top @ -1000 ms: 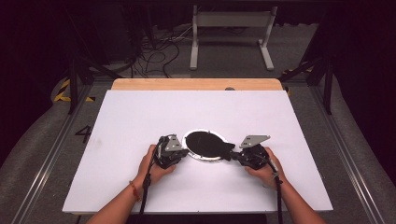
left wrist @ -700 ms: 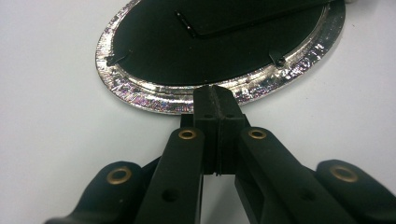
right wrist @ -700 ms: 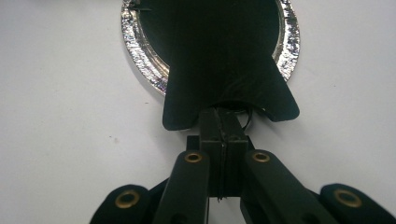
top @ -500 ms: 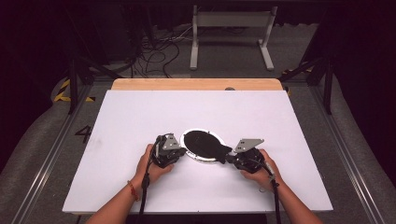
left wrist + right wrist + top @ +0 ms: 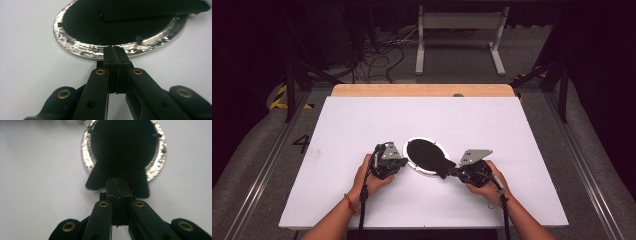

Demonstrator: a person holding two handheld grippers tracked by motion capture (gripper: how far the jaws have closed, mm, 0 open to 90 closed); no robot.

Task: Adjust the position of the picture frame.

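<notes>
A round plate with a crinkled silver rim [image 5: 418, 140] lies in the middle of the white table, with a black sheet [image 5: 424, 152] lying in it. My left gripper [image 5: 403, 161] is at the plate's left side. In the left gripper view its jaws are closed together, and the left gripper [image 5: 115, 48] seems to pinch the near edge of the rim [image 5: 75, 47]. My right gripper [image 5: 451, 172] is at the plate's near right. There the right gripper [image 5: 117, 180] is shut on a flap of the black sheet [image 5: 100, 177] that hangs out over the rim [image 5: 87, 152].
The white table top [image 5: 362, 125] stretches out on all sides of the plate, with a wooden strip [image 5: 422, 90] along its far edge. Beyond it are cables and a white stand [image 5: 459, 30] on the dark floor.
My right gripper has shifted slightly left and toward the near edge, and the black flap has come with it. The left gripper has hardly moved.
</notes>
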